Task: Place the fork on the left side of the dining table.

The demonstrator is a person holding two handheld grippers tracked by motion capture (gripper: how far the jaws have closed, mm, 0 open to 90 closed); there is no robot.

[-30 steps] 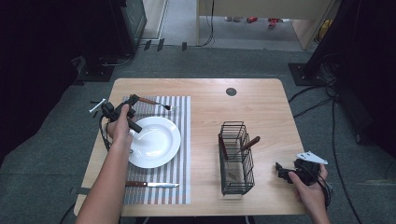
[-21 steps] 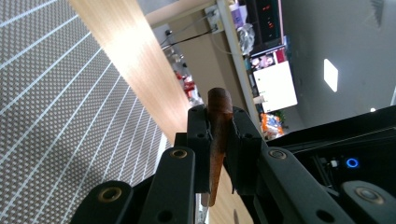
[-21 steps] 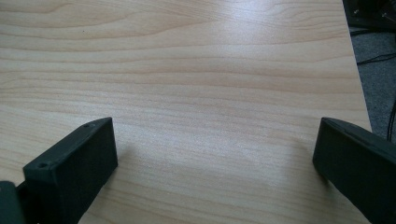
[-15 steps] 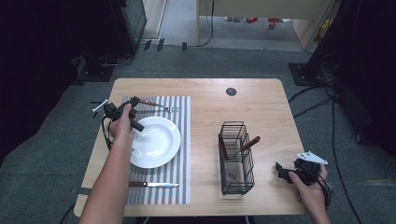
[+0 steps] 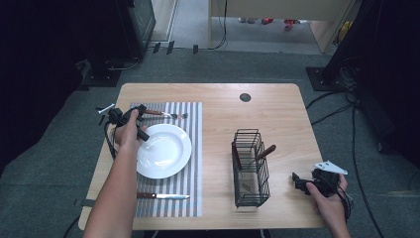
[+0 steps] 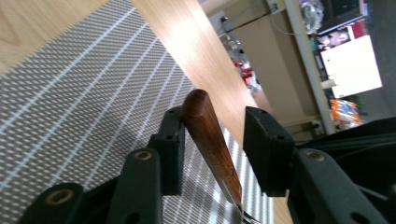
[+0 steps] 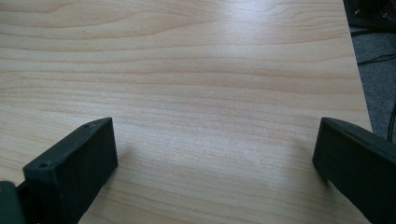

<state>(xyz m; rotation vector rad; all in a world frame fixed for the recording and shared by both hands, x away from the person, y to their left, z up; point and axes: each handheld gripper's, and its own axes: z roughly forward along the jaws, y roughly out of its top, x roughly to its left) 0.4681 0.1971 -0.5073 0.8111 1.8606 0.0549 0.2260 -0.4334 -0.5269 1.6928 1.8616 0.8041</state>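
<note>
Cutlery was being laid out around a white plate (image 5: 163,150) on a striped placemat (image 5: 190,163), and the setting looked roughly half finished. A knife (image 5: 161,196) already lay along the mat's near edge, and a wooden-handled fork (image 5: 166,114) lay across the far edge, just beyond the plate. The left gripper (image 5: 141,121) was at the fork's handle (image 6: 210,140); its jaws had just been opening, the handle between them, leaning against one pad (image 6: 172,140) with a clear gap to the other, so the fork seemed freshly set down rather than gripped. The right gripper (image 5: 301,182) rested on the bench (image 5: 277,114) near the right edge, its jaws spread wide over bare wood with nothing between them.

Counting: one plate, one mat, one knife, one fork, one wire caddy (image 5: 250,168). At least two more wooden handles (image 5: 265,152) stood in the caddy, probably left to place.
</note>
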